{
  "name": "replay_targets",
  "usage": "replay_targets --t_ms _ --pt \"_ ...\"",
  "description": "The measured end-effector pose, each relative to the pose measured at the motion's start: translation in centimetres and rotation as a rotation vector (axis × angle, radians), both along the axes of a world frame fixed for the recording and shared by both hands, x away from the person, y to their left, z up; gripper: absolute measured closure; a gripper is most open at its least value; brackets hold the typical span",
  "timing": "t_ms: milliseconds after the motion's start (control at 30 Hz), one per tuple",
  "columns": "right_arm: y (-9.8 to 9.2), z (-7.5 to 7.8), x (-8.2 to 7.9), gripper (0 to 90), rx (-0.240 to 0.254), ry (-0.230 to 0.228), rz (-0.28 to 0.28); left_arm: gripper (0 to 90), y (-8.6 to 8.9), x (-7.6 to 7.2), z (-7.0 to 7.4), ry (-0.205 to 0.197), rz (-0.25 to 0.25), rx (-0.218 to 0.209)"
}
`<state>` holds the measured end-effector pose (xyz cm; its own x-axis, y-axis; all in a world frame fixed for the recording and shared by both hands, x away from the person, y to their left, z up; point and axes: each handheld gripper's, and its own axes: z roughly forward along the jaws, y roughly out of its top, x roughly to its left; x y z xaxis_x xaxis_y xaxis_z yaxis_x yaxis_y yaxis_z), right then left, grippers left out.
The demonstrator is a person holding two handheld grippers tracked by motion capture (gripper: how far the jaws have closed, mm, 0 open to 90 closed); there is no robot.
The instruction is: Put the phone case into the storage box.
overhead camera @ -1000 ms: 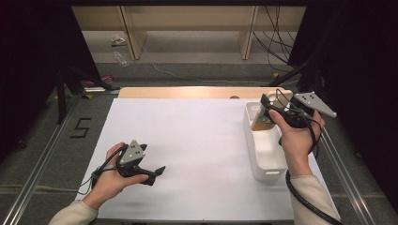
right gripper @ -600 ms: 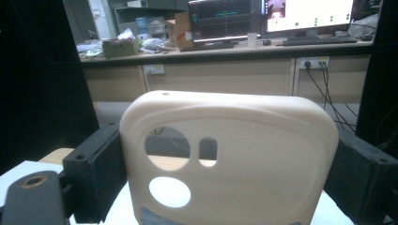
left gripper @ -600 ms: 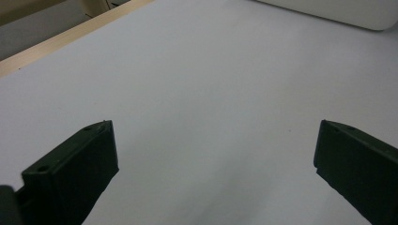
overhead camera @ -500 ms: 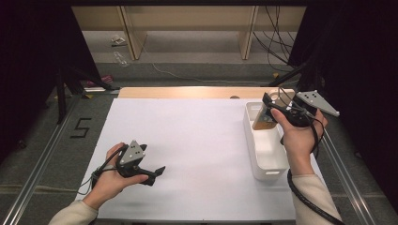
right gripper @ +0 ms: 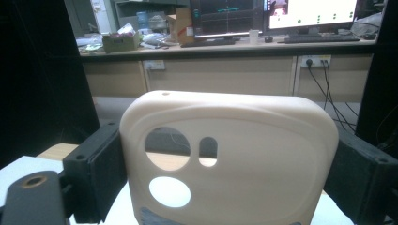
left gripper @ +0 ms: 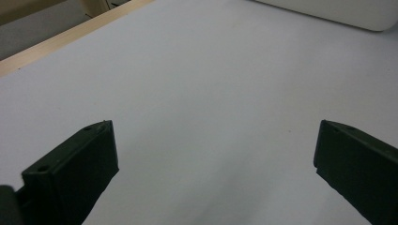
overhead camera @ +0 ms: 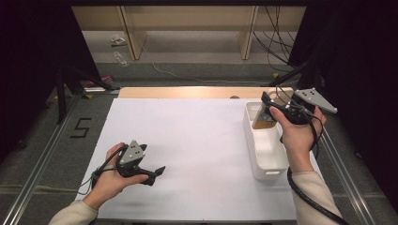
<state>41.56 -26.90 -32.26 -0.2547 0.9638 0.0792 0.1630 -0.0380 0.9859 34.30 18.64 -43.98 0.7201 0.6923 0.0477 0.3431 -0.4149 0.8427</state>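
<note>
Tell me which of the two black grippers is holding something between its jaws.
The right gripper, above the white plastic bin, clamps a cream phone case with round cutouts. The left gripper has open jaws over the white table sheet.

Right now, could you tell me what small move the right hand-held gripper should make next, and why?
Probably lower it: the right hand-held gripper is clamped on the cream phone case above the far end of the white bin, so easing down would seat the case inside.
</note>
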Motion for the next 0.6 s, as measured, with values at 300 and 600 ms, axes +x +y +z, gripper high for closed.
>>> replay_targets --t_ms 300,600 --pt "0.00 0.02 0.54 12.0 -0.012 0.012 -0.002 0.0 -0.01 0.01 -0.01 0.000 0.000 -0.004" --pt "0.09 0.20 1.05 12.0 -0.016 0.019 -0.002 0.0 -0.01 0.02 -0.02 0.001 0.000 -0.006"
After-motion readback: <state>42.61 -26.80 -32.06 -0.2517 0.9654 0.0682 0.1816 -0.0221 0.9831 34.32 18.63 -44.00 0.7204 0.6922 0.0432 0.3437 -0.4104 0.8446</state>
